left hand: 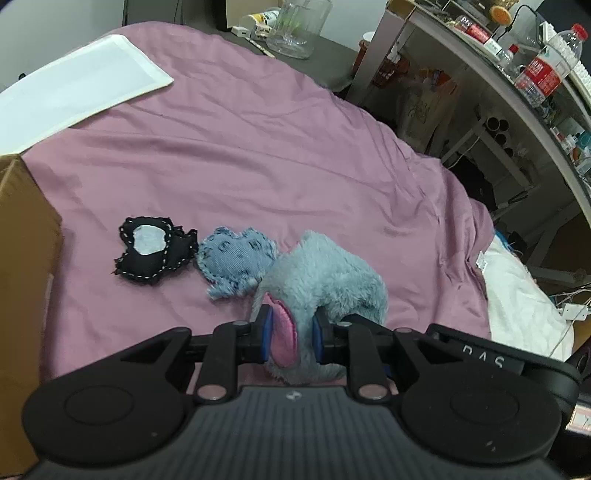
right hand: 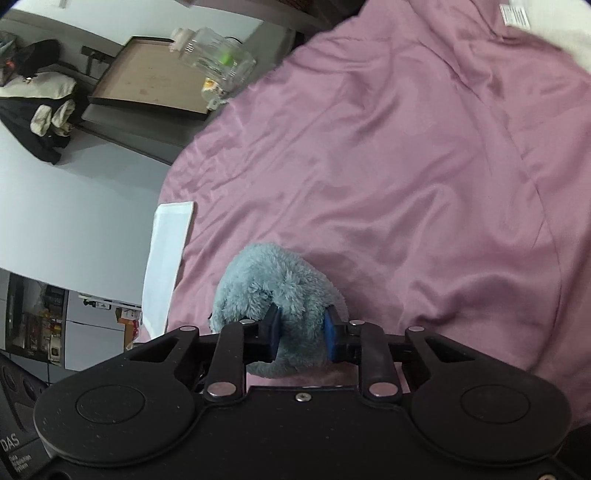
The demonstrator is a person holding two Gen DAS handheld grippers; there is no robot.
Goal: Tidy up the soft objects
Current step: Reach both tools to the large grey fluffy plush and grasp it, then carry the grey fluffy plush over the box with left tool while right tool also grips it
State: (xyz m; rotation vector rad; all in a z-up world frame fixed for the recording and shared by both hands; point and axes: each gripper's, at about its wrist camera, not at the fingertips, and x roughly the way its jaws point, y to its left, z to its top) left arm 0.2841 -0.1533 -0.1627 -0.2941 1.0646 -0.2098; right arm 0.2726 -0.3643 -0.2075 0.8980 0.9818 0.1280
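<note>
A bed (left hand: 258, 147) covered with a mauve-pink sheet (right hand: 406, 184) filled most of both views, its cloth lying in soft wrinkles. A white pillow (left hand: 81, 85) lay flat near the bed's far corner. Beyond the bed stood a dark table (left hand: 325, 55) bearing a clear glass jug (left hand: 299, 26). To the right ran a pale shelving unit (left hand: 480, 85), crowded with bottles and small clutter, a water bottle with a red label (left hand: 546, 70) among them. A brown cardboard box (left hand: 22, 277) stood at the left edge. The right wrist view showed a pale wall (right hand: 74, 206) and a framed board (right hand: 151, 81) lying flat.
</note>
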